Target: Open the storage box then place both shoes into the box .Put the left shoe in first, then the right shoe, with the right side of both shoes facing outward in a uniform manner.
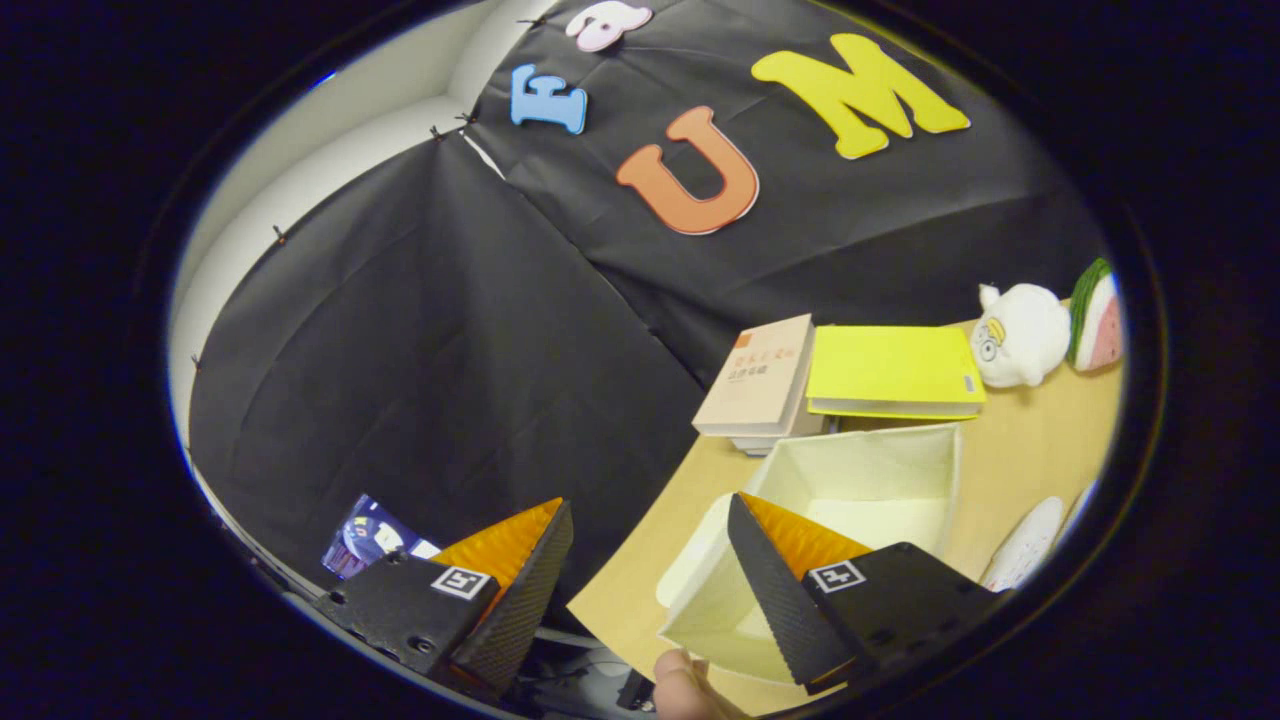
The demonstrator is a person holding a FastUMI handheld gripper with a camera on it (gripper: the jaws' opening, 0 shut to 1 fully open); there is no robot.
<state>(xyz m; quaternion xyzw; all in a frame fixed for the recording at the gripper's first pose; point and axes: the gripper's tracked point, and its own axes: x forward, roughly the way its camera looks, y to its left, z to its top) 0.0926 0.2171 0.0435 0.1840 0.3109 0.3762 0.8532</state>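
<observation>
My gripper (650,545) hangs with jaws spread wide, holding nothing. The open cream fabric storage box (860,480) sits lower right on the tan wooden table (1030,450), behind my right finger. Beyond it: two books (760,385), a yellow folder (890,370), a white plush toy (1020,335).

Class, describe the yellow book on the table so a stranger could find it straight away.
Start at the wooden table and find the open pale box, which one finger of the open hand-held gripper overlaps. Just beyond the box lie two books. The yellow book has a plain bright cover and lies between the beige book and a white plush toy.
</observation>
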